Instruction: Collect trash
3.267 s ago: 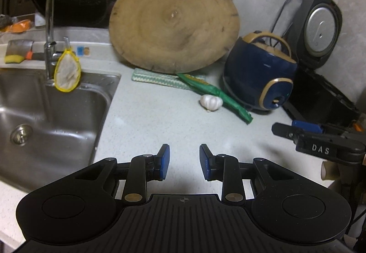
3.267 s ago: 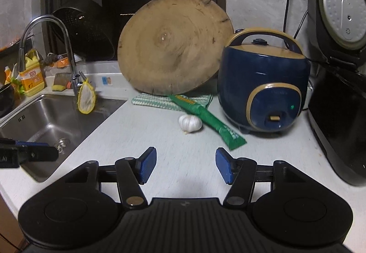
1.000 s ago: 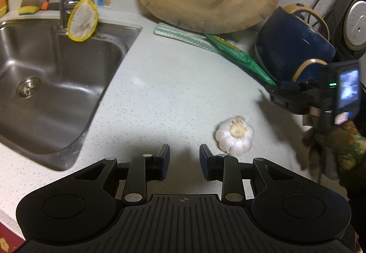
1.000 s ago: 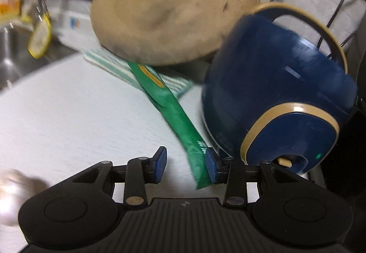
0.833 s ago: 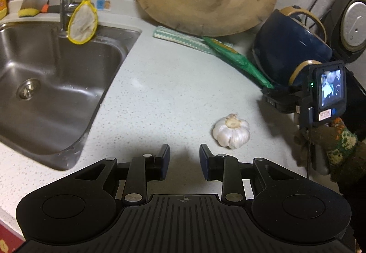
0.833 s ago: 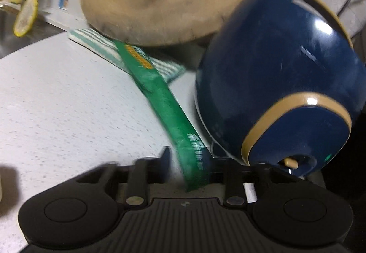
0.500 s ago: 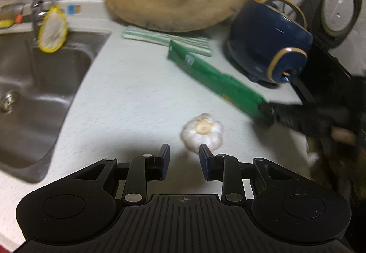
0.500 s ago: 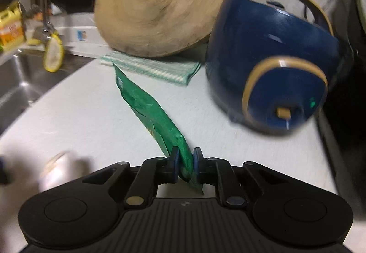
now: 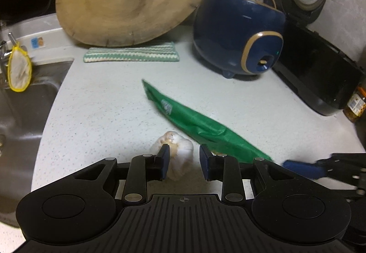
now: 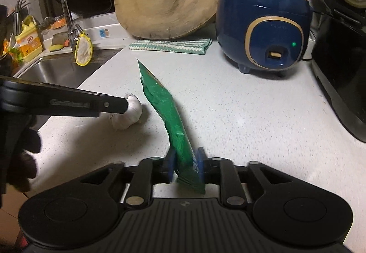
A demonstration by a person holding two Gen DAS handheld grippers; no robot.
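A long green packet point(image 9: 205, 127) point(image 10: 169, 111) slants over the white counter. Its near end sits between the blue pads of my right gripper point(image 10: 185, 166). The pads touch both its sides while the jaws are opening, and its far tip points at the striped cloth. In the left wrist view only one blue finger of the right gripper point(image 9: 299, 168) shows at the right. A white garlic bulb point(image 9: 178, 150) point(image 10: 128, 118) lies on the counter between the fingers of my left gripper point(image 9: 183, 161) point(image 10: 123, 104). That gripper stands open: the left pad is against the bulb and the right pad is clear.
A round wooden board point(image 9: 128, 1) leans on the back wall over a striped cloth point(image 9: 130, 55). A blue rice cooker point(image 9: 238, 35) and a black cooker with its lid up point(image 9: 315, 74) stand at the right, with a jar point(image 9: 355, 104) beside them. The sink point(image 9: 22, 115) and tap point(image 10: 64, 6) are at the left.
My right gripper closed on the packet's end and drew it away from the blue cooker toward the front. My left gripper moved up to the garlic, which now sits between its fingers.
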